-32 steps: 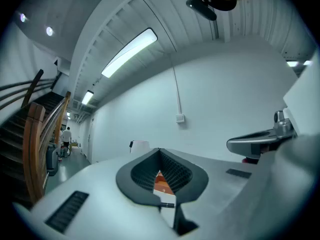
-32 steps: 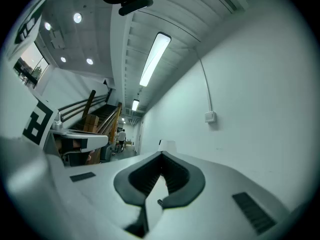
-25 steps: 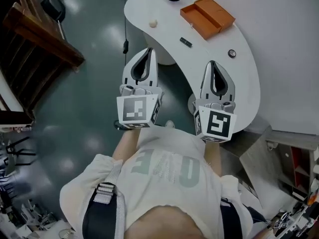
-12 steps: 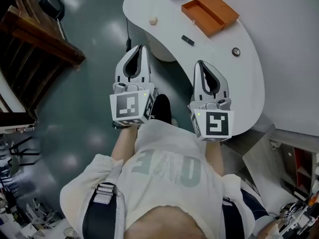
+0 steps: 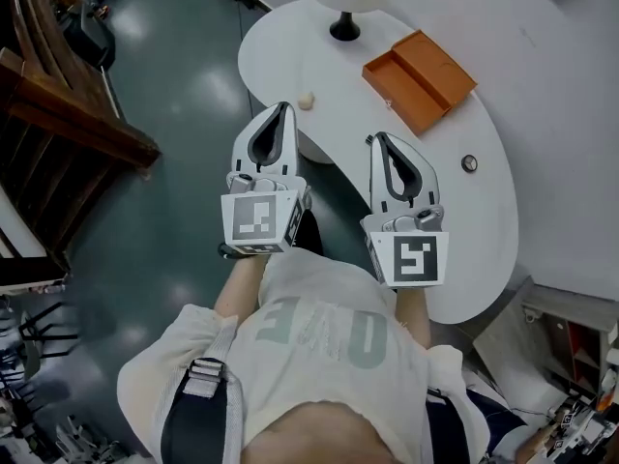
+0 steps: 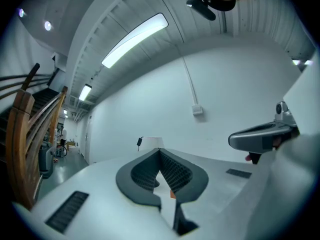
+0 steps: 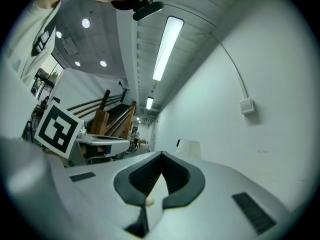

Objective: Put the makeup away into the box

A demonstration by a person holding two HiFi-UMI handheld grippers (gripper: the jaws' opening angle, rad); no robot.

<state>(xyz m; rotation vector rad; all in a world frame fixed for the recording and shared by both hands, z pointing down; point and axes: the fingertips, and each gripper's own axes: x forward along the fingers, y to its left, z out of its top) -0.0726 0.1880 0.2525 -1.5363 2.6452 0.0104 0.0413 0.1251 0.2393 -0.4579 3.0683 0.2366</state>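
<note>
Left gripper (image 5: 280, 109): its jaws are pressing together tip to tip, pinching nothing; it is pointing level at the near rim of the table (image 5: 484, 249).
Right gripper (image 5: 378, 140): its jaws are likewise meeting at the tips with nothing between them; it is reaching over the table's near edge.
Makeup: a small beige puff (image 5: 306, 101) is lying just beside the left gripper's tips; a small round compact (image 5: 469, 163) is sitting to the right of the right gripper, near the rim. Neither is touching the box (image 5: 421, 80).
Box: orange, lying open with its two halves side by side, farther back on the table, apparently holding nothing.
Lamp (image 5: 343, 29): its base is standing just left of the box.
Risk, closed jaws: neither gripper is opening for a pick, so arriving like this would be pushing an item rather than straddling it.
Risk, puff: it is looking light and round and is resting close to the rim; a nudge from shut tips would probably be sending it rolling onto the floor (image 5: 174, 211).
Risk, compact: it is looking flat and low; a pinch taken too high is likely to be slipping off and skidding it toward the edge.
Risk, box: an open, light box is liable to be sliding or tipping if a gripper bumps its wall while releasing.
Risk, lamp: a carry from the puff to the box would be passing close by the base, so a wide swing could be knocking it.
</note>
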